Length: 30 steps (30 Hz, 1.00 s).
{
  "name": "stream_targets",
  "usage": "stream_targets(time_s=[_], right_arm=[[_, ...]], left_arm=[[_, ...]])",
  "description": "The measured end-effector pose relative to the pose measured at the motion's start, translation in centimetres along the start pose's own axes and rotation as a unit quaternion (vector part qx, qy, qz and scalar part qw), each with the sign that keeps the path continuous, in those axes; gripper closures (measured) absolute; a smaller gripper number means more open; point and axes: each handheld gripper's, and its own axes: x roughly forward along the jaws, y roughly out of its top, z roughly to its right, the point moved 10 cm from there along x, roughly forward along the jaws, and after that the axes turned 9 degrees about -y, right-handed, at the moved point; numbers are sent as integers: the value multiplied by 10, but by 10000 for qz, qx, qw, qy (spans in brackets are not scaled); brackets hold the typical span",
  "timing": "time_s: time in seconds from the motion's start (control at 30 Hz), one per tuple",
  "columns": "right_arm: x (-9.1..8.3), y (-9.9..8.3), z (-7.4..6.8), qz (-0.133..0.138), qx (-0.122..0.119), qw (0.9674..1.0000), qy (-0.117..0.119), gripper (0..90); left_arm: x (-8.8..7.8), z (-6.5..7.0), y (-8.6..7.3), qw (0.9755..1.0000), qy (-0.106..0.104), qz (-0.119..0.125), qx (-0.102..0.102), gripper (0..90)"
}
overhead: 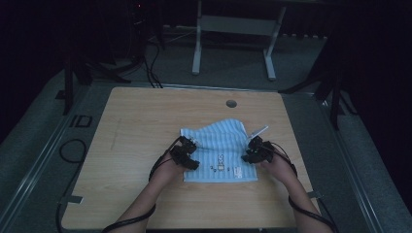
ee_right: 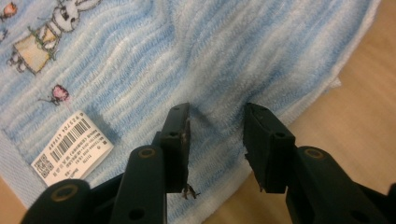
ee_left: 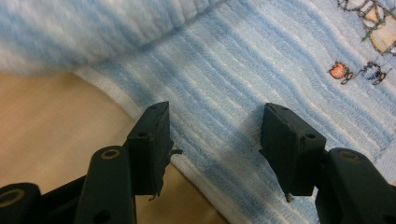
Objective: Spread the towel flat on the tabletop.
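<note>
Two grippers frame a blue-and-white striped towel (overhead: 218, 150) on the wooden tabletop (overhead: 141, 126) in the high view: your left gripper (overhead: 188, 145) sits at the towel's left edge, your right gripper (overhead: 252, 148) at its right edge, and the cloth lies near the middle of the tabletop, partly doubled over, its far portion rumpled. By the look of it, folding is under way but not finished; both side edges are yet to be gripped. A small white object (overhead: 260, 130) rests just beside the towel's far right corner, and a round grommet hole (overhead: 231, 103) sits farther back, well apart from the work; neither seems to block you. In the left gripper view, your jaws stand apart over the towel's white hem (ee_left: 140, 112), one jaw above bare wood, the other above the stripes, with nothing pinched; a raised fold (ee_left: 93, 32) lies beyond. In the right gripper view, your jaws are likewise parted above the towel's edge, clasping nothing, with a barcode label (ee_right: 72, 147) and an embroidered rabbit motif (ee_right: 46, 32) off to one side.
</note>
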Motion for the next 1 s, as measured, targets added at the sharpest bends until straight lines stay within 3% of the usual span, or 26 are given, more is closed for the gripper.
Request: stream_targets(time_s=[0.1, 0.17, 0.2, 0.23, 0.27, 0.3, 0.4, 0.43, 0.57, 0.6, 0.63, 0.73, 0.8, 0.93, 1.0], right_arm=[[4, 6, 5, 4, 66, 10000, -16, 653], [5, 9, 7, -6, 104, 9999, -23, 730], [6, 10, 8, -45, 80, 9999, -48, 801], [6, 10, 8, -45, 80, 9999, -48, 801], [6, 11, 7, -89, -7, 9999, -80, 839], [6, 11, 7, -89, -7, 9999, -80, 839], [4, 10, 4, -87, -126, 9998, -163, 853], [4, 10, 4, -87, -126, 9998, -163, 853], [-6, 11, 4, -9, -195, 9996, -210, 853], [-11, 13, 4, 59, -210, 9995, -212, 853], [-28, 19, 5, 244, -213, 9990, -293, 853], [-54, 28, 6, 559, -287, 9969, -478, 852], [-74, 33, 5, 783, -338, 9947, -568, 852], [-112, 36, -4, 1154, -469, 9898, -685, 852], [-127, 30, -13, 1217, -514, 9895, -579, 851]], left_arm=[[2, -4, 4, 10000, 8, 0, -27, 426], [3, -6, 7, 10000, -27, 1, -34, 434], [3, -6, 9, 10000, -63, 32, -14, 540], [3, -6, 10, 9999, -76, 81, -26, 540], [3, -5, 11, 9998, -94, 172, -68, 716], [3, -5, 11, 9998, -94, 172, -68, 754], [0, 1, 12, 9998, -77, 180, 64, 821], [-3, 4, 12, 9996, -153, 211, 48, 821], [-16, 7, 16, 9994, -138, 303, 114, 821], [-32, 9, 23, 9988, -41, 465, 139, 821], [-40, 11, 26, 9984, -62, 541, 153, 822], [-65, 20, 33, 9965, -6, 800, 251, 821], [-82, 26, 36, 9944, 132, 999, 313, 821], [-112, 45, 30, 9917, 51, 1173, 522, 819], [-121, 59, 20, 9906, -102, 1209, 634, 817]])
